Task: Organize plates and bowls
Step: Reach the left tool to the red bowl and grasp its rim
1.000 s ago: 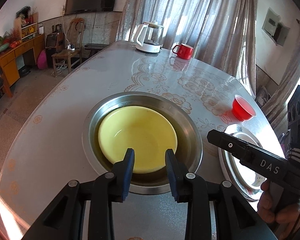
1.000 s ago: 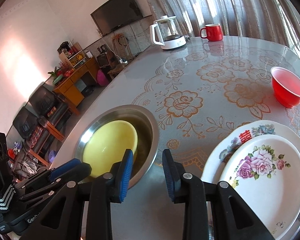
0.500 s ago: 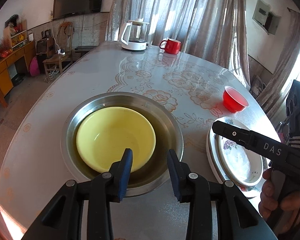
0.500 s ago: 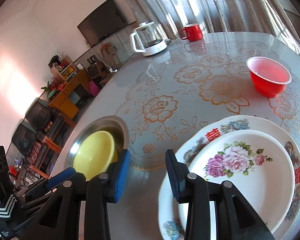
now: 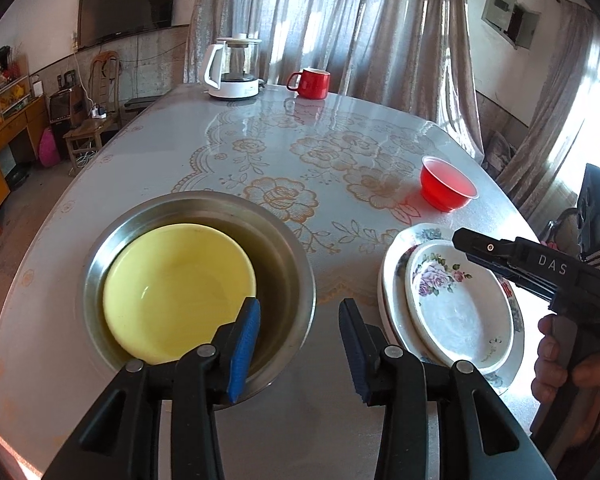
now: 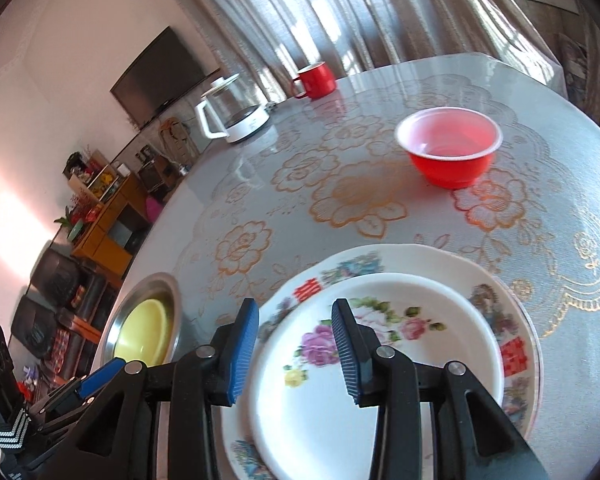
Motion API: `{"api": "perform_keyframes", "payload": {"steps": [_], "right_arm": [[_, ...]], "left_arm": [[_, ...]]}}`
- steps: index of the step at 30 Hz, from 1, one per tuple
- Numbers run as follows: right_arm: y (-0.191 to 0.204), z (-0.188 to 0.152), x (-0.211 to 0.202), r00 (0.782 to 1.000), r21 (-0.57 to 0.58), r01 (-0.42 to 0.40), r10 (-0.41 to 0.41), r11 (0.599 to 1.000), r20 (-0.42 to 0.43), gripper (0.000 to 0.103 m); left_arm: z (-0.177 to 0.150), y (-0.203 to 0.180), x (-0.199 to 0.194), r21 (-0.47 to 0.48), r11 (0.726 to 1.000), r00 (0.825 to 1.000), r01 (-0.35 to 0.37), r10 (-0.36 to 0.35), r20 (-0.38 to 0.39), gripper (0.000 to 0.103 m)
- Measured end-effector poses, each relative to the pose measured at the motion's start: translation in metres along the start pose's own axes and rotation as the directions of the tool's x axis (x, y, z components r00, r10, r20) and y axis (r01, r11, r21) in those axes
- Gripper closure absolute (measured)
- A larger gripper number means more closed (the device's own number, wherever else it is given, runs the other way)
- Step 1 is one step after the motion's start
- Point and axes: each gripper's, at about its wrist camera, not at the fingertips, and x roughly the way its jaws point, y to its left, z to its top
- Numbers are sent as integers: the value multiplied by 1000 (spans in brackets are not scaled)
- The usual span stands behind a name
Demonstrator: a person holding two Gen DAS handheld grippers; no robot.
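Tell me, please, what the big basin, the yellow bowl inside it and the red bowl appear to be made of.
Basin: probably stainless steel; silvery, shiny, with reflections on its wall.
Yellow bowl: opaque with a soft sheen; plastic or melamine most likely, glazed ceramic not excluded.
Red bowl: thin plastic, apparently; light glows through its wall, and the rim is a fine, pale edge.
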Motion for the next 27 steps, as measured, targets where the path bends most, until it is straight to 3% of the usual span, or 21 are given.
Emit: {"api": "perform_keyframes", "payload": {"steps": [18,27], "right_arm": [[-79,9,-25,992,165,107,-116,981,45,65],[-109,28,-28,986,216,131,-149,967,69,65]], "left_arm": [[12,-35,21,69,996,998,51,-49,-30,59],[36,-56,38,70,992,994,103,-100,-41,59]]}}
